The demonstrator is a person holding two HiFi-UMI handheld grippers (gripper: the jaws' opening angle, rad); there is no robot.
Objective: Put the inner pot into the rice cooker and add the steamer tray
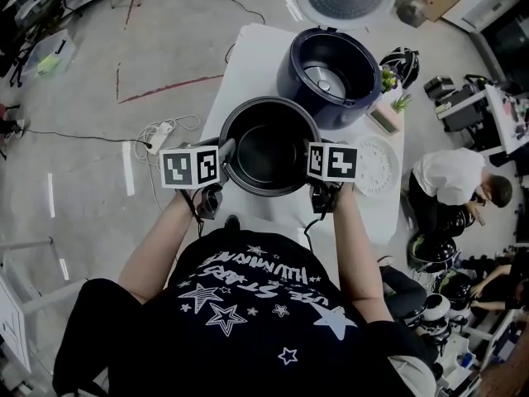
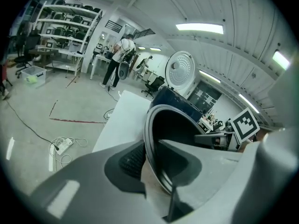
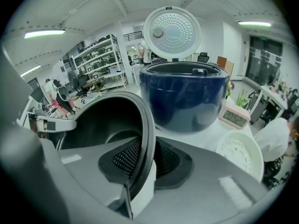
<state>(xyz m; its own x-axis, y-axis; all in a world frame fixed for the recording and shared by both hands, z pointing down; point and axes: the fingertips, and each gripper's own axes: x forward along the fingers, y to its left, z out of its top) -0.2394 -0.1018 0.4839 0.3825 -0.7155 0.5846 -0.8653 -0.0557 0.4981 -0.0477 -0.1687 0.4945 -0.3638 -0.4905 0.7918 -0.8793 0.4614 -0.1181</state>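
Note:
The dark inner pot (image 1: 269, 147) hangs above the white table (image 1: 248, 64), held by its rim on both sides. My left gripper (image 1: 225, 157) is shut on the pot's left rim (image 2: 150, 143), one jaw inside and one outside. My right gripper (image 1: 312, 162) is shut on the right rim (image 3: 148, 143) the same way. The blue rice cooker (image 1: 329, 77) stands just beyond the pot, its lid (image 3: 171, 31) raised and its cavity empty. The white perforated steamer tray (image 1: 376, 165) lies flat on the table to the right of the pot.
A small clock (image 1: 385, 119) and a green plant (image 1: 401, 102) sit at the table's right edge beside the cooker. A power strip with cables (image 1: 159, 136) lies on the floor left of the table. People (image 1: 459, 180) sit at the right.

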